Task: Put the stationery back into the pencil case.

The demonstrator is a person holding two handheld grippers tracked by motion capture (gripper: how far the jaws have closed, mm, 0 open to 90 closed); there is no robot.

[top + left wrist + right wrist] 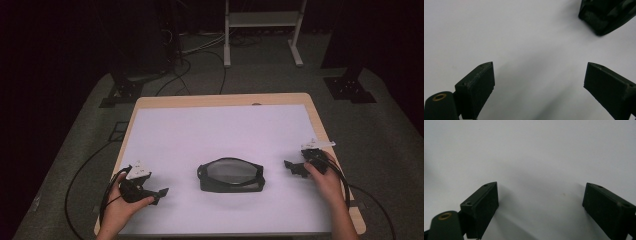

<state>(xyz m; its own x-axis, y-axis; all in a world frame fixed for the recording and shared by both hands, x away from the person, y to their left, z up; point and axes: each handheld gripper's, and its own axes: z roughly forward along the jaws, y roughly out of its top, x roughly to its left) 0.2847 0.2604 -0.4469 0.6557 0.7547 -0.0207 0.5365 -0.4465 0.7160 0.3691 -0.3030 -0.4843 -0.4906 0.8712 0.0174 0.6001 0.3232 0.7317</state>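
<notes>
Pouch: a black zipped pouch (230, 175) with a clear top lies flat, near-centre on the counter (210, 130).
Left gripper (159, 193): near left, well apart from the pouch; fingers (475, 92) released, spread wide, nothing between.
Right gripper (291, 168): right of the pouch, apart from it; fingers (480, 208) released, holding nothing.

Your black pouch (230, 175) with its grey see-through top, your two black claws, left claw (161, 193) and right claw (288, 165), plain white sheet (220, 130), pale wood table (320, 120) edge
</notes>
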